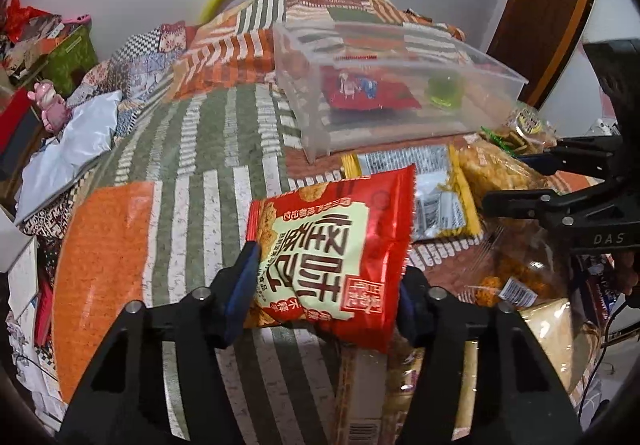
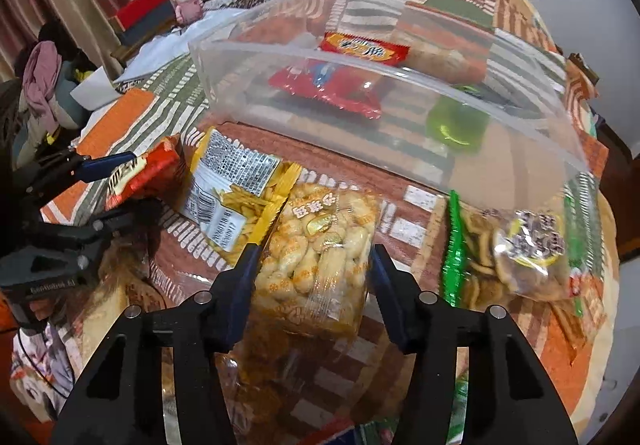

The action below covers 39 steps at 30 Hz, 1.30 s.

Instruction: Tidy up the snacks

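Left claw (image 1: 326,281): matte black plastic arms with triangular cutouts, silver round screw heads, blue pads on fingertips (image 1: 244,277). Right claw (image 2: 314,281): same build; white "DAS" lettering on body.

The letters "DAS" stand in pale print on the black body of the right tongs (image 1: 516,181), seen from the left wrist camera. The red snack bag (image 1: 332,245) between the left tongs carries large Chinese characters on a cream panel, upside down and too distorted to read with certainty. The yellow-edged packet (image 2: 236,189) shows a barcode and dense small print, illegible, and the clear puffed-snack bag (image 2: 320,253) bears yellow Chinese characters that cannot be made out.
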Available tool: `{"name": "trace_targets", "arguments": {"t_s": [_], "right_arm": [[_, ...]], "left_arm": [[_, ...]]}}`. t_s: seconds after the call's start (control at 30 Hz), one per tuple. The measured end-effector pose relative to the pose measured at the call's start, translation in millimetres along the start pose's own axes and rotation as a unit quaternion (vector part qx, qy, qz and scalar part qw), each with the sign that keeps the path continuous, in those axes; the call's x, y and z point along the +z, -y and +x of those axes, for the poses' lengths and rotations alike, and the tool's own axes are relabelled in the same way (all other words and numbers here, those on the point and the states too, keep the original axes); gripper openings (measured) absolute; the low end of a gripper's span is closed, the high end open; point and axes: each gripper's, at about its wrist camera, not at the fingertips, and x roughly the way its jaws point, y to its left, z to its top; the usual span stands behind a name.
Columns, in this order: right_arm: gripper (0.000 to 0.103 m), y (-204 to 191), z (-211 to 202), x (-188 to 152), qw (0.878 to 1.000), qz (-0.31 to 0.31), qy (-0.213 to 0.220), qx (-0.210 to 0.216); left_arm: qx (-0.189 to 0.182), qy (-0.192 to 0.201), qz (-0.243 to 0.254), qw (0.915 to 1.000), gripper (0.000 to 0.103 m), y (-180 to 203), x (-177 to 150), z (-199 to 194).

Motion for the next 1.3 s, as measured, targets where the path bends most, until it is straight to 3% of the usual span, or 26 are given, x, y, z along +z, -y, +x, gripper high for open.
{"name": "trace_targets", "arguments": {"t_s": [0.13, 0.2, 0.37, 0.9, 1.3], "right_arm": [[0.049, 3, -14, -3, 1.0, 0.001, 0.022, -0.005], [0.049, 4, -22, -5, 0.999, 0.002, 0.033, -0.005], [0.048, 4, -40, -4, 0.998, -0.001, 0.065, -0.009], [0.048, 19, -88, 9, 0.989, 0.024, 0.147, -0.012], [0.048, 41, -96, 36, 0.98, 0.052, 0.192, -0.009]], "left_arm": [[-0.001, 0.013, -0.002, 0.9999, 0.047, -1, 5, -12], [-0.004, 0.021, -0.002, 0.9998, 0.034, -2, 8, -18], [-0.002, 0.034, -0.007, 0.9994, 0.027, -4, 16, -33], [-0.021, 0.1, -0.025, 0.9944, 0.026, -9, 48, -82], [-0.033, 0.14, -0.007, 0.9896, 0.026, 14, 98, -82]]}}
